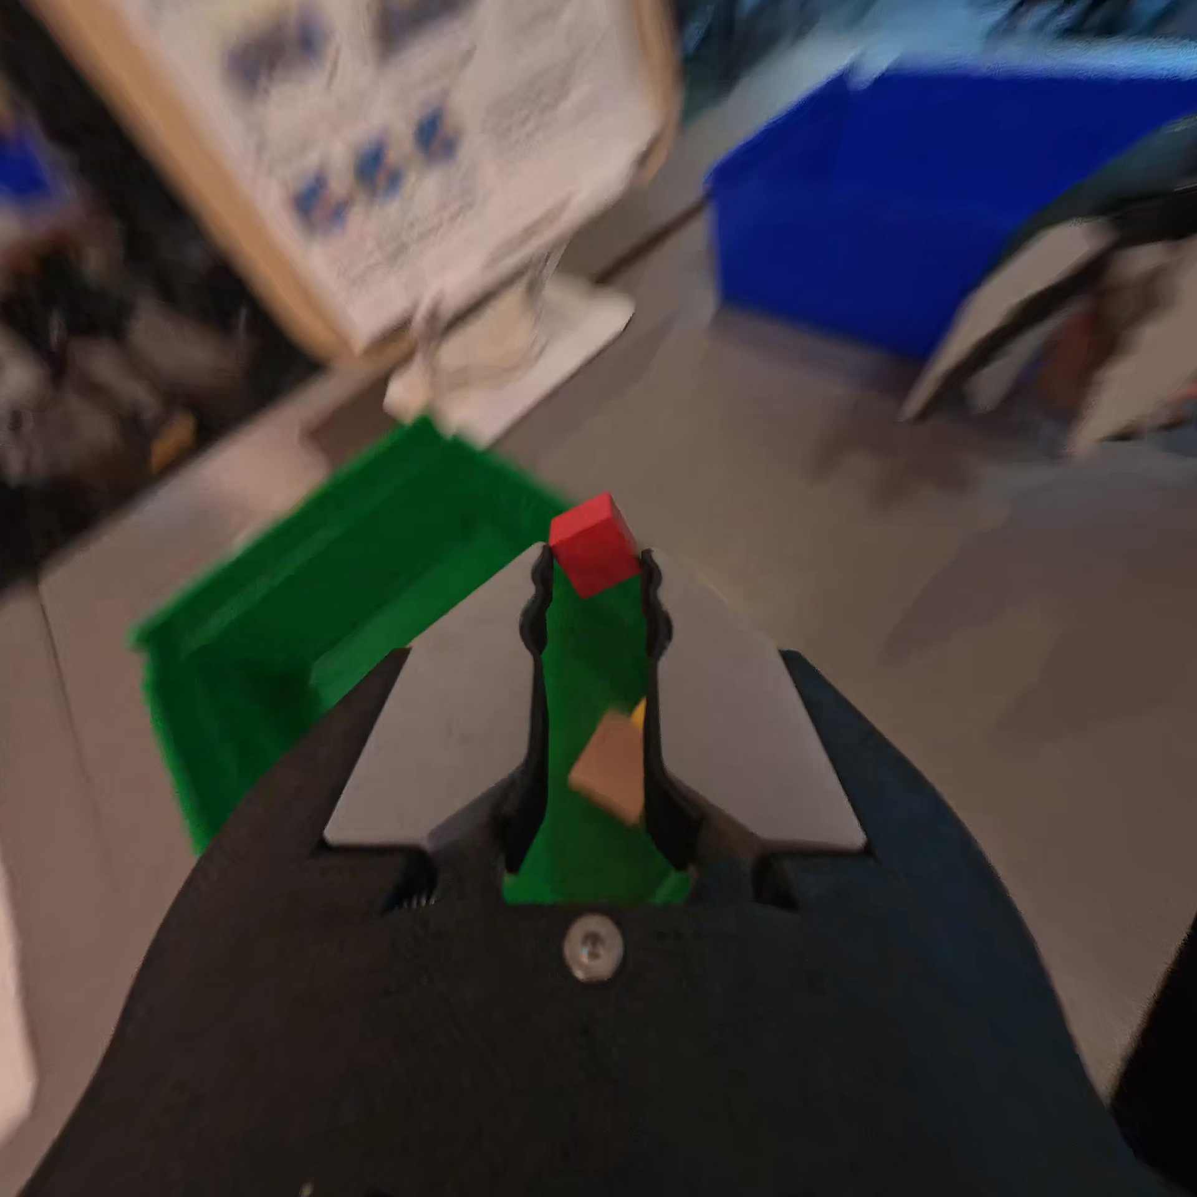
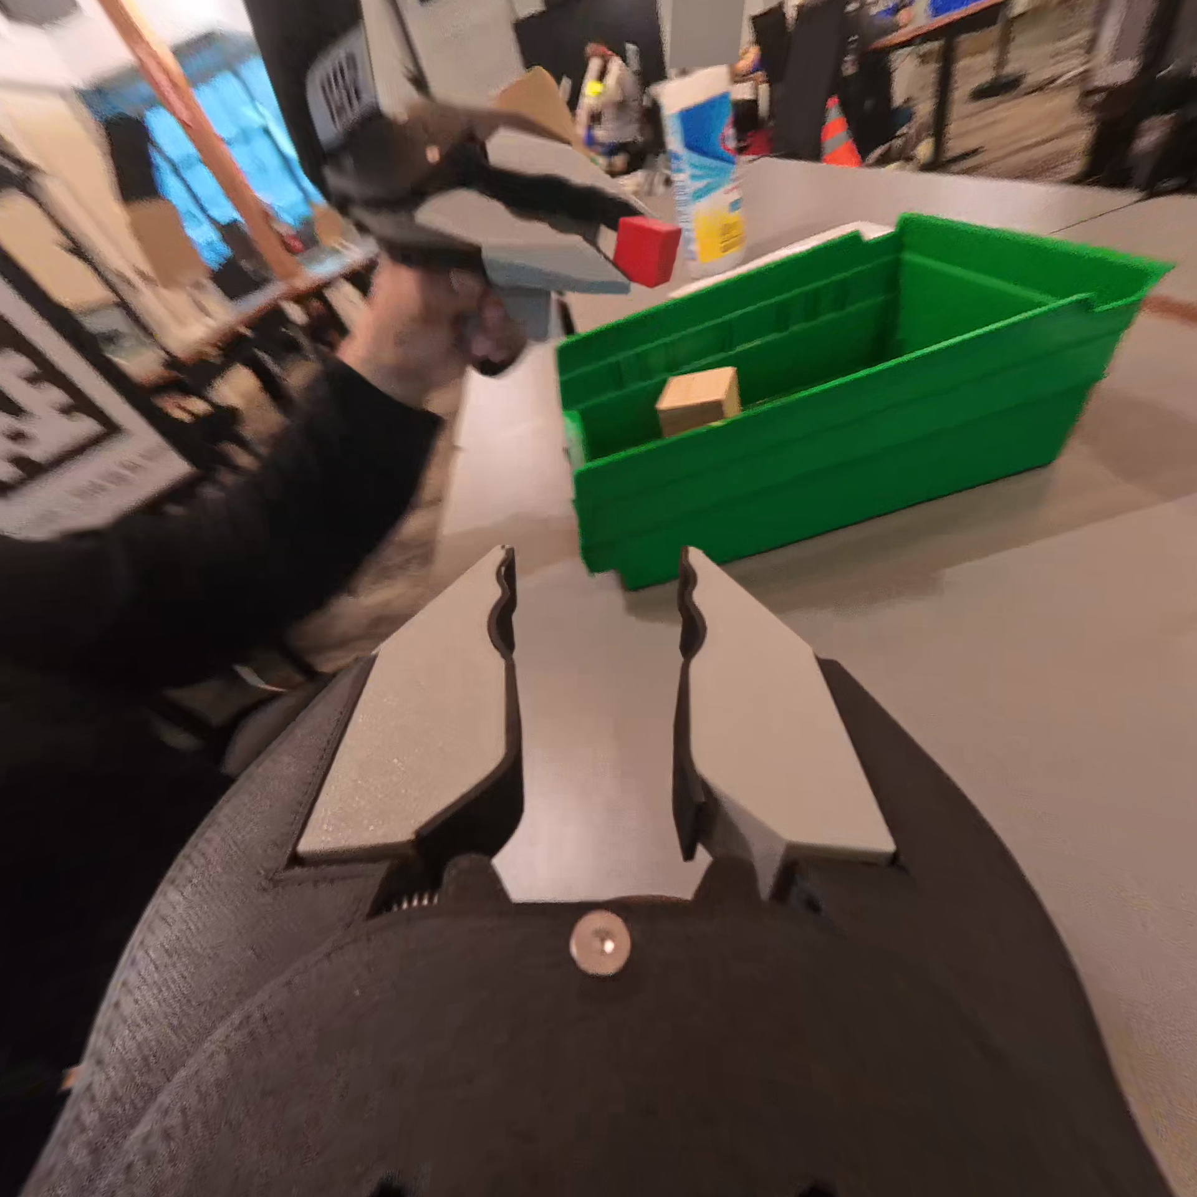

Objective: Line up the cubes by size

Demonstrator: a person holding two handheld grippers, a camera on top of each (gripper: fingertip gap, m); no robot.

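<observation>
Gripping the red cube (image 1: 592,543) at the very tips, the left gripper (image 1: 596,557) carries it in the air above the near end of the green bin (image 1: 337,583), with the jaws clenched on two opposite faces. That pinch leaves most of the cube standing out past the tips, so I judge it can be set flat on the table (image 2: 971,712) without the fingers touching down first. A cube has no long axis; this one is tilted in the left wrist view, one corner up and away from the camera, while in the right wrist view it sits nearly square, a face turned toward the bin. A tan cube (image 2: 698,400) lies on the bin floor near its closed end, and a sliver of yellow (image 1: 640,712) beside it may be another cube, though the blur leaves that unsure. The right gripper (image 2: 597,570) hovers low over bare table just before the bin, jaws released and empty, probably waiting its turn. No cube stands on the table yet, so the line is not begun.
</observation>
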